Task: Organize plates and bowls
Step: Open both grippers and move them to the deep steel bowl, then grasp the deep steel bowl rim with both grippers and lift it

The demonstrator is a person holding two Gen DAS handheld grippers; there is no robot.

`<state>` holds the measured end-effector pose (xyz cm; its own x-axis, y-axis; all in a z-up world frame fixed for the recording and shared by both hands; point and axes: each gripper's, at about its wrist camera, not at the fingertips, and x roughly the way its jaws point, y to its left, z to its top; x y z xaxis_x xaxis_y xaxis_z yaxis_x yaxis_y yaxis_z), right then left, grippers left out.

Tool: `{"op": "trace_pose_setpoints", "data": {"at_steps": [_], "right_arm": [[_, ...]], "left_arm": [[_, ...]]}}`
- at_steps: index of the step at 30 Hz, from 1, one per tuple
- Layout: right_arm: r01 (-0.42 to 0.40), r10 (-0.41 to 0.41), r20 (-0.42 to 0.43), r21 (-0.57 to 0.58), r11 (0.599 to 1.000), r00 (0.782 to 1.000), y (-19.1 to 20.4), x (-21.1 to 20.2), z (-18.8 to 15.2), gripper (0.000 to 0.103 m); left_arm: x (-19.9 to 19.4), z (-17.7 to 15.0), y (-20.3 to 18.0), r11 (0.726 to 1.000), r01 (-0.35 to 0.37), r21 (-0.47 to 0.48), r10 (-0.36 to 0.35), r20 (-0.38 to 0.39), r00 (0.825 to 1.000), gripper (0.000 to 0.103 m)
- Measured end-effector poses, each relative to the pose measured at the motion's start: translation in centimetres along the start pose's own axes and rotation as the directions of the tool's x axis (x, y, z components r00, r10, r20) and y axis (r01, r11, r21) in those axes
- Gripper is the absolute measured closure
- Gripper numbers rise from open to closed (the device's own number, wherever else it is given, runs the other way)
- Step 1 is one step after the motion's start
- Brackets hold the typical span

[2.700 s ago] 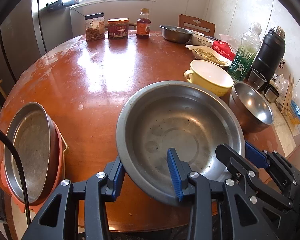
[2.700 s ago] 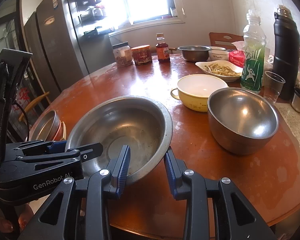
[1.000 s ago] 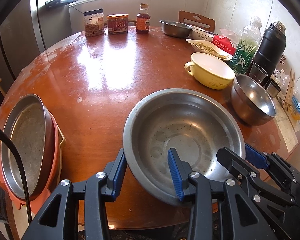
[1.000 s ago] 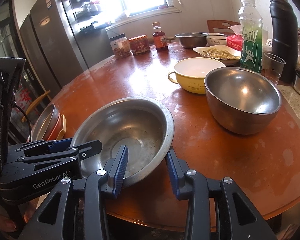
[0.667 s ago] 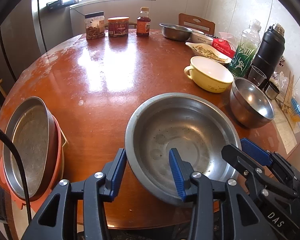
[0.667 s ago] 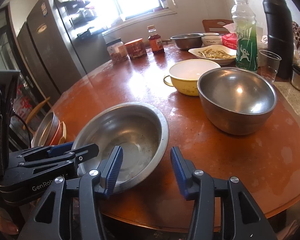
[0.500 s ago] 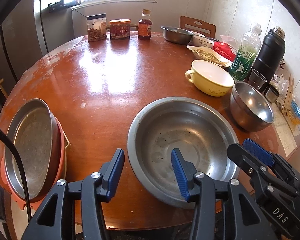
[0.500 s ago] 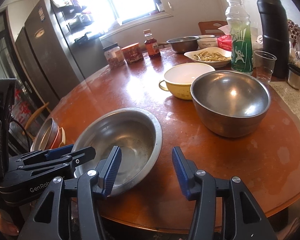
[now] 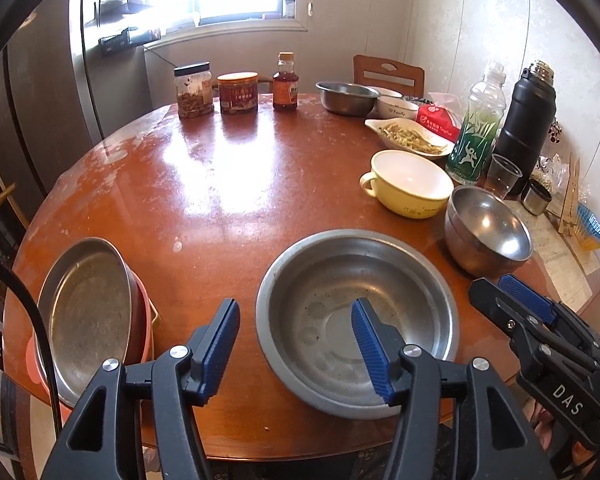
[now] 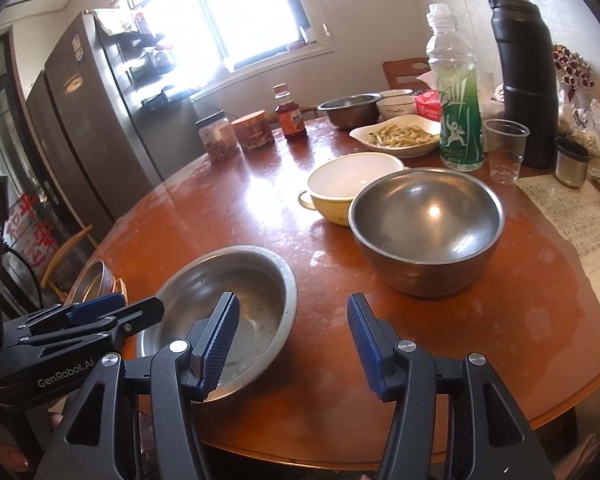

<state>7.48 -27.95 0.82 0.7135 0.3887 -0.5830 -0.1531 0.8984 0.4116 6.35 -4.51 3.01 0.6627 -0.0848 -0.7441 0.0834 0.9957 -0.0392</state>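
The wide steel basin (image 9: 356, 320) sits flat on the table (image 9: 228, 184) near its front edge. The left gripper (image 9: 296, 344) is spread wide, with the basin's near-left rim between its fingers, not touching. The right gripper (image 10: 292, 340) is also spread and holds nothing. A deep steel bowl (image 10: 426, 228) stands at the right edge, just beside a yellow bowl (image 10: 348, 188). Stacked plates (image 9: 88, 316) lie at the left edge.
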Motion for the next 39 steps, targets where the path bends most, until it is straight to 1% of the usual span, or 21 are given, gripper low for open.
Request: {"op": "trace_pose_setpoints", "data": {"at_steps": [2,6,10,12,17,22,25,30,33,36,39], "right_arm": [[0.006,-0.006,0.010,0.006,1.000,1.000,-0.5,-0.3,0.2,0.044],[0.017,-0.017,0.037,0.012,1.000,0.999,-1.2,-1.0,0.6,0.040],[0.047,-0.048,0.071,0.013,0.999,0.996,-2.0,-1.7,1.1,0.037],[0.057,-0.059,0.081,0.027,0.998,0.995,-2.7,-2.0,1.4,0.032],[0.094,-0.101,0.106,0.070,0.993,0.989,-4.8,-2.6,2.1,0.031],[0.124,-0.138,0.114,0.118,0.985,0.984,-6.9,-3.0,2.7,0.030],[0.148,-0.163,0.109,0.134,0.980,0.981,-7.9,-3.0,3.0,0.030],[0.151,-0.168,0.101,0.155,0.976,0.981,-9.0,-2.8,3.5,0.029],[0.156,-0.171,0.087,0.160,0.975,0.981,-9.6,-2.6,4.0,0.029],[0.140,-0.153,0.062,0.175,0.975,0.986,-10.5,-1.9,4.6,0.026],[0.110,-0.117,0.026,0.201,0.973,0.993,-11.6,-0.9,5.4,0.025]], "left_arm": [[-0.2,0.2,-0.2,1.000,0.003,0.003,-0.003,0.007,1.000,0.044],[-0.4,0.6,-0.7,1.000,0.013,0.010,-0.013,0.012,1.000,0.044],[-0.5,1.2,-1.6,0.999,0.029,0.021,-0.029,0.013,0.999,0.043],[-0.3,1.5,-2.2,0.999,0.040,0.025,-0.040,0.011,0.999,0.043],[0.1,2.3,-3.5,0.998,0.057,0.037,-0.057,0.008,0.998,0.043],[0.9,3.0,-5.3,0.995,0.078,0.060,-0.079,-0.002,0.997,0.043],[1.3,3.4,-6.4,0.993,0.090,0.075,-0.089,-0.008,0.996,0.043],[1.7,4.4,-8.2,0.988,0.122,0.094,-0.121,-0.011,0.993,0.043],[2.5,5.1,-9.1,0.985,0.148,0.093,-0.146,-0.028,0.989,0.043],[3.5,5.7,-10.1,0.982,0.167,0.088,-0.163,-0.053,0.985,0.039],[4.6,6.2,-11.0,0.977,0.195,0.085,-0.188,-0.082,0.979,0.039]]}}
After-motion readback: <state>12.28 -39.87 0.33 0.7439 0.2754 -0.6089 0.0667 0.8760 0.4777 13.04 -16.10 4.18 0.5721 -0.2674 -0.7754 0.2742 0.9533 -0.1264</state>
